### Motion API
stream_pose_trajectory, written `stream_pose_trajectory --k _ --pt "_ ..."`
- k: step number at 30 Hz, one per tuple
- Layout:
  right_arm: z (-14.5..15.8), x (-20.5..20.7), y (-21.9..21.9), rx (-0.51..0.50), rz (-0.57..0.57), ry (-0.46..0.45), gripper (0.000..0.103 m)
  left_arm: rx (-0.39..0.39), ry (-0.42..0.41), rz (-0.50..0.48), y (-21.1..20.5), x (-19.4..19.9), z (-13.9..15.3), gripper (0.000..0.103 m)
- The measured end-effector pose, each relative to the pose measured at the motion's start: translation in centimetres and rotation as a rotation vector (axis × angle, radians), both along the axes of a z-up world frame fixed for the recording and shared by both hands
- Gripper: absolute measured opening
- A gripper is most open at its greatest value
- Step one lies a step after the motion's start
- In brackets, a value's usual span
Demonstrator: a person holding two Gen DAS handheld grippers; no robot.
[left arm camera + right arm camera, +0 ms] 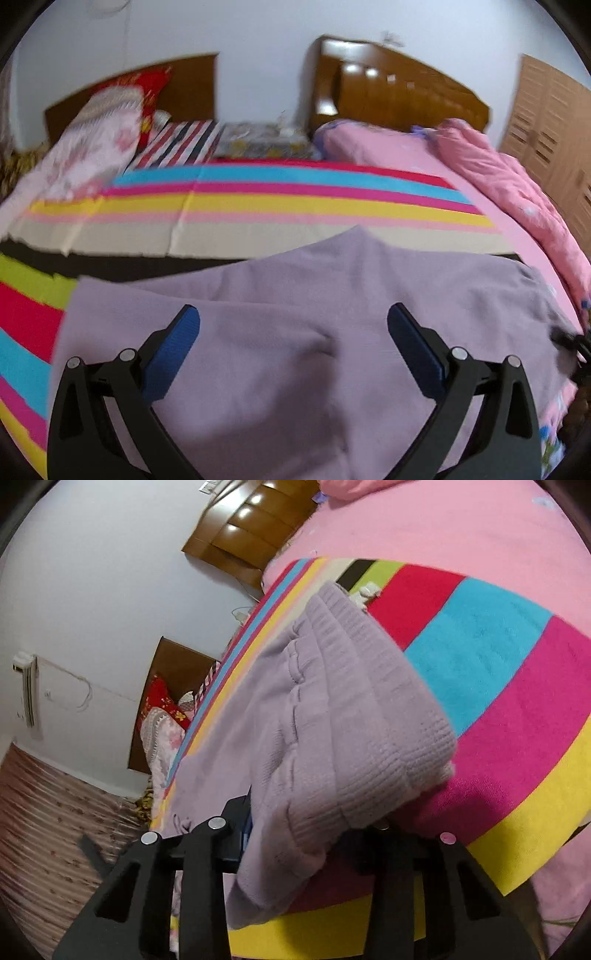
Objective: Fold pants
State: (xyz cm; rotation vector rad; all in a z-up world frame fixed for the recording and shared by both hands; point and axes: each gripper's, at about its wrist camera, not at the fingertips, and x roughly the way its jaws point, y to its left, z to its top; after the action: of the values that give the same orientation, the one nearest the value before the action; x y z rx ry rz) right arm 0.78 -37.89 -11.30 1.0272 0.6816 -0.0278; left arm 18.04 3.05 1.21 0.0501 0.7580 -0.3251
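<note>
Lilac fabric fills the near part of both views: the pants (295, 332) lie spread on the striped blanket (258, 199) that covers the bed, and the left tongs (293, 321) hover over them with the blue pads wide apart and nothing between them. In the right wrist view the right tongs (295, 834) appear closed on the ribbed waistband end of the pants (343, 716), which is raised off the blanket and draped forward in a thick roll, though the fingertips themselves are hidden under the cloth. Judging from this, a fold is under way, not finished: the lifted end is not yet laid flat, and smoothing and any further folds remain.
</note>
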Motion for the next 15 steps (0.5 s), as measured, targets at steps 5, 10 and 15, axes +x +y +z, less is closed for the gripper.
stream_pose_trajectory --k 5,10,15 --pt "-0.5 -0.6 -0.1 0.031 -0.025 -0.048 0.038 0.171 0.002 -0.124 -4.5 -3.8 -0.7 0.101" --pt "-0.2 -0.7 -0.1 0.032 -0.038 -0.04 0.038 0.224 0.052 -0.083 -5.0 -3.6 -6.2 0.102" --pt "0.0 -0.6 0.2 0.013 -0.053 -0.022 0.038 0.185 0.074 -0.086 -4.3 -3.4 -6.5 0.102"
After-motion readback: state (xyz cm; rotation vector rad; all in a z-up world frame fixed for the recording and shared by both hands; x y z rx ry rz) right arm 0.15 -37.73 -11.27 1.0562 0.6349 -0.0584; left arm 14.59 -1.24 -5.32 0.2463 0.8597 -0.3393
